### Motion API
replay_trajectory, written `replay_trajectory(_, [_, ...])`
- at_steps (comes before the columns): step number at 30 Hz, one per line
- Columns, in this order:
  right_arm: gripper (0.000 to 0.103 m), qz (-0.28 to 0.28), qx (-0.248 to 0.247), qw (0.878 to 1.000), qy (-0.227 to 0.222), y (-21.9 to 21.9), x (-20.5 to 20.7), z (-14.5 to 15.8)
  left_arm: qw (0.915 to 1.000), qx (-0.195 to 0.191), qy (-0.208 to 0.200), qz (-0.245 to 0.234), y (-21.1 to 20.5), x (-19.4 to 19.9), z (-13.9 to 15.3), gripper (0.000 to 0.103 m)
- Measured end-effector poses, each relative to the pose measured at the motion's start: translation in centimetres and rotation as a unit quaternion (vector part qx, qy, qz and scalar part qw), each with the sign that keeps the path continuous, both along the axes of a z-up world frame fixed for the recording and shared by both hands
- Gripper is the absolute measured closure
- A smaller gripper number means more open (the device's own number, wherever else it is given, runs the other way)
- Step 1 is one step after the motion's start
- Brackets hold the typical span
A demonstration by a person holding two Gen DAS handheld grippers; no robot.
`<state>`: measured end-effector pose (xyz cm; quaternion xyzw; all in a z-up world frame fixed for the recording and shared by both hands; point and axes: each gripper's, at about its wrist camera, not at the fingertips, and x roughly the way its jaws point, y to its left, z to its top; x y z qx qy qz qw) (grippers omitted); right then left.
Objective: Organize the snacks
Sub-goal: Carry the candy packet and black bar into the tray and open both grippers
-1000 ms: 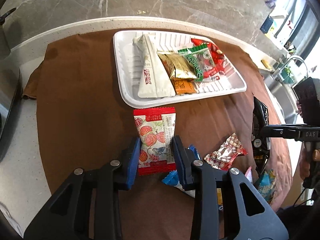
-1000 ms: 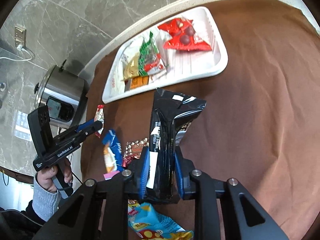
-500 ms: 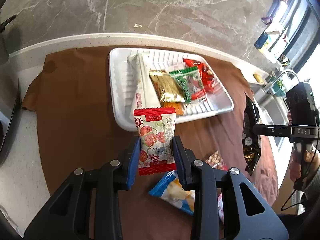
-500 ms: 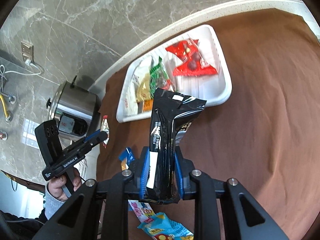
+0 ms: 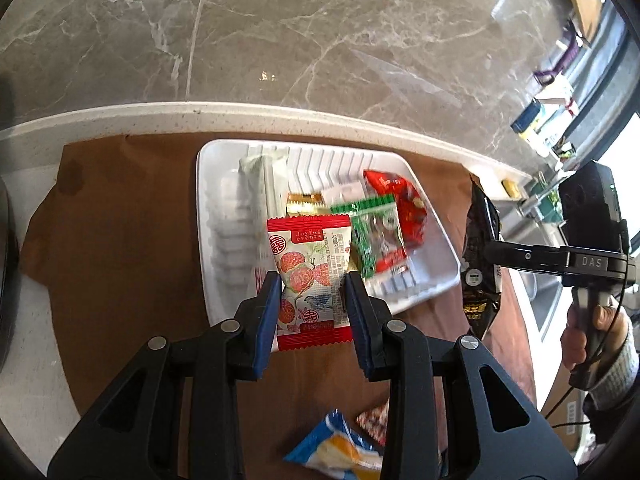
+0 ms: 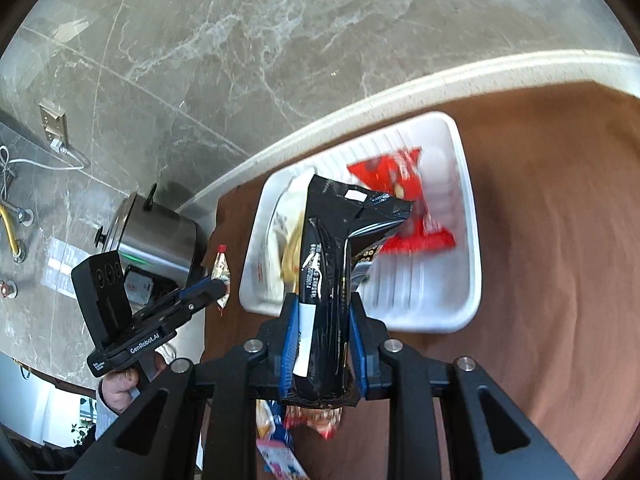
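My left gripper (image 5: 311, 292) is shut on a red-and-white snack packet (image 5: 310, 276) and holds it in the air over the near edge of the white tray (image 5: 208, 216). The tray holds several snacks, among them a green packet (image 5: 378, 236) and a red one (image 5: 402, 208). My right gripper (image 6: 322, 312) is shut on a black snack bag (image 6: 332, 248), held up in front of the tray (image 6: 464, 248). That bag also shows at the right of the left wrist view (image 5: 480, 256).
The tray lies on a brown cloth (image 5: 120, 248) on a pale counter against a marble wall. Loose snacks (image 5: 336, 448) lie on the cloth near me. A steel cooker (image 6: 156, 240) stands at the left. A sink (image 5: 544, 304) is at the right.
Both grippers have risen and moved toward the tray with their packets. The red-and-white packet now overlaps the tray's near edge, and the black bag is closer to the tray.
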<state>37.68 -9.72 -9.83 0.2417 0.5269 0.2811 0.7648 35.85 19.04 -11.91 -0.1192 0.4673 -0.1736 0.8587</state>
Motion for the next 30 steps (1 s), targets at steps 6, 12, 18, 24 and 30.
replay_trajectory(6, [0.077, 0.007, -0.009, 1.000, -0.002, 0.6, 3.0, -0.3, 0.9998, -0.010, 0.007, 0.015, 0.5, 2.6, -0.6, 0.073])
replay_trajectory(12, [0.077, 0.014, -0.017, 1.000, 0.003, 1.3, 5.3, -1.3, 0.9995, -0.007, 0.014, 0.028, 1.2, 4.4, -1.6, 0.073])
replay_trajectory(18, [0.077, 0.022, -0.026, 0.999, 0.005, 2.4, 6.9, -2.4, 0.9990, 0.002, 0.021, 0.039, 1.5, 5.8, -2.7, 0.073])
replay_trajectory(24, [0.072, 0.038, -0.053, 0.998, 0.002, 3.8, 7.9, -3.6, 0.9977, 0.033, 0.032, 0.051, 1.2, 7.0, -4.5, 0.071])
replay_trajectory(30, [0.055, 0.059, -0.113, 0.991, -0.034, 5.2, 7.5, -3.2, 0.9969, 0.039, 0.041, 0.055, 0.9, 7.7, -5.5, 0.062])
